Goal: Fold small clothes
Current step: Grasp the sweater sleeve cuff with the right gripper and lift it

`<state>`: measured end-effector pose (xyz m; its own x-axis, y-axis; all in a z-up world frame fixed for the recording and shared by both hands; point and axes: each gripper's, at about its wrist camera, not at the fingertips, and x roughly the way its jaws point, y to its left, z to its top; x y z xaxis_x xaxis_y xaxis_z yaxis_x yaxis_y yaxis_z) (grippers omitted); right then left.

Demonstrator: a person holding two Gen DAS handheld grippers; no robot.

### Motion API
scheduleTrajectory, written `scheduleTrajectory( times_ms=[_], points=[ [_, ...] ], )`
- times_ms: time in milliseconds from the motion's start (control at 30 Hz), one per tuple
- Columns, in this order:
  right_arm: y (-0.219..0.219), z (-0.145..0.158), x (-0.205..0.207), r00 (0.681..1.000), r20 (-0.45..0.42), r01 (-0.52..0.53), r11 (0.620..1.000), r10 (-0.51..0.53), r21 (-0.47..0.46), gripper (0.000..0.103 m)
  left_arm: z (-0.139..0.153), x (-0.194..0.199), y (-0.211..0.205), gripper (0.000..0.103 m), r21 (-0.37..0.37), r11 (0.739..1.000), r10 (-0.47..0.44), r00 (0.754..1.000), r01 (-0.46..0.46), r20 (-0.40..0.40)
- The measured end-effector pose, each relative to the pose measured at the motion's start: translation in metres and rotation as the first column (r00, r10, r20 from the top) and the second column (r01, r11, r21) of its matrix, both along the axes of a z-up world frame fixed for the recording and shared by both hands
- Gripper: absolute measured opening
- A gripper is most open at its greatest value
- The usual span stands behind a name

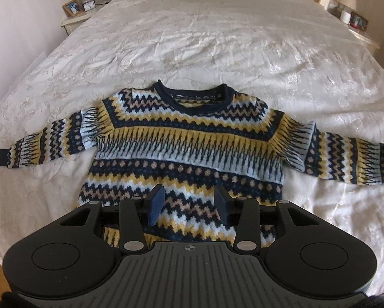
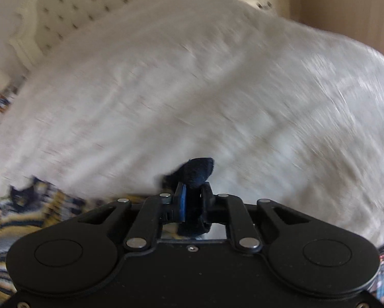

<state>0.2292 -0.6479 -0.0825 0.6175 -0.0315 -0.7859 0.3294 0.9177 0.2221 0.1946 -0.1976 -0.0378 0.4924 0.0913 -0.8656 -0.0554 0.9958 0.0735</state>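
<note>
A patterned sweater (image 1: 186, 141) is laid flat on a white bed (image 1: 217, 38), front up, sleeves spread to both sides.

The left gripper (image 1: 189, 202) is held over the hem with its fingers spread and nothing between them. The right gripper (image 2: 193, 200) is pressed shut on a navy cuff (image 2: 198, 172); this view is blurred. No brand, label or writing can be read.
</note>
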Motion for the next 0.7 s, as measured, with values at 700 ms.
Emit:
scheduleTrajectory(
  times_ms=[700],
  points=[
    [0.375,0.097,0.119,0.876,0.271,-0.445,0.885,0.399,0.136,0.018,-0.016,0.019,0.209,0.042,-0.013,0.998,0.057,0.997,-0.056,0.057]
  ],
)
